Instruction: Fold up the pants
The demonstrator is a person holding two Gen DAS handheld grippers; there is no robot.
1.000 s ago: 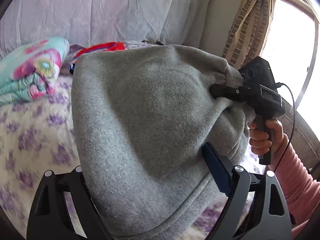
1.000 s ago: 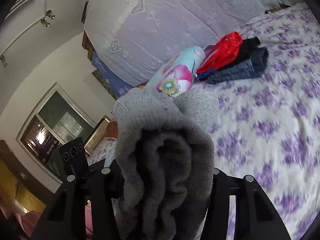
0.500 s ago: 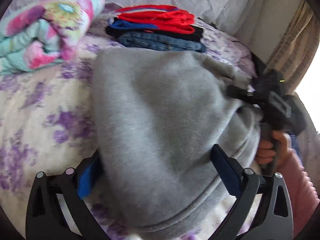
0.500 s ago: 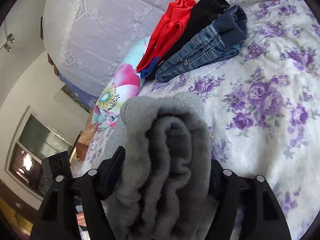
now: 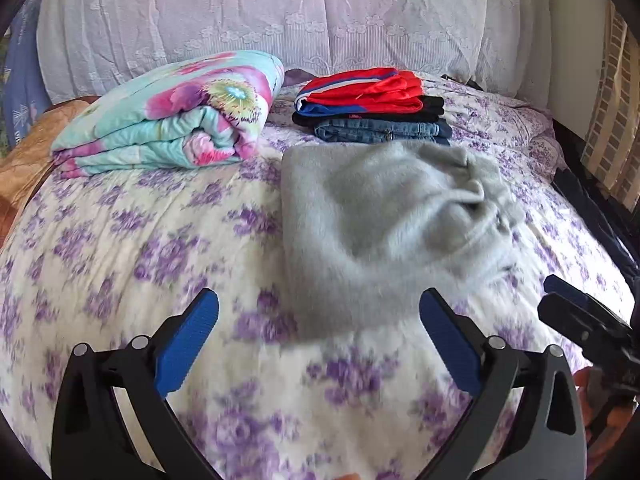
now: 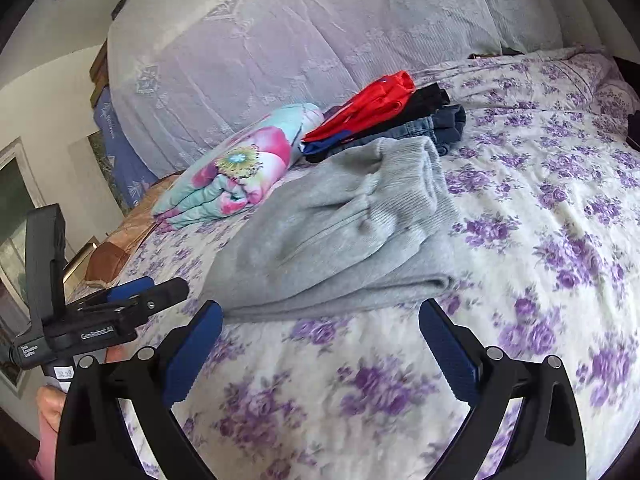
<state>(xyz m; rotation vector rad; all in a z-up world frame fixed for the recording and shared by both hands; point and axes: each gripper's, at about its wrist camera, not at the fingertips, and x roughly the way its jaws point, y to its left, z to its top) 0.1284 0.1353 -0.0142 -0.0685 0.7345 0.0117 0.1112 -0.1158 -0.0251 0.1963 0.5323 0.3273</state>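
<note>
Progress looks close to complete, judged from how the cloth lies. Left to right across the left wrist view: a rolled floral quilt (image 5: 172, 112) sits at ten o'clock on the purple-flowered bedspread (image 5: 120, 240); a stack of folded clothes (image 5: 372, 106), red on top with black and then denim under it, sits at twelve o'clock; the gray sweatpants (image 5: 380, 232) lie just in front of that stack, a little right of centre, as a compact folded bundle resting on the bedspread. The bundle is blurred in this view.

The right wrist view shows the gray sweatpants (image 6: 344, 224) more sharply: several layers doubled over, the ribbed waistband at the far end near the stack, the near edge a fairly clean fold.

The left gripper (image 5: 318, 344) has its blue pads spread wide with nothing between them, just short of the bundle's near edge. The right gripper (image 6: 320, 348) is likewise spread and empty, apart from the cloth.

What seems left is small: the waistband end is rumpled and could be smoothed, and the bundle may belong on top of the stack.
</note>
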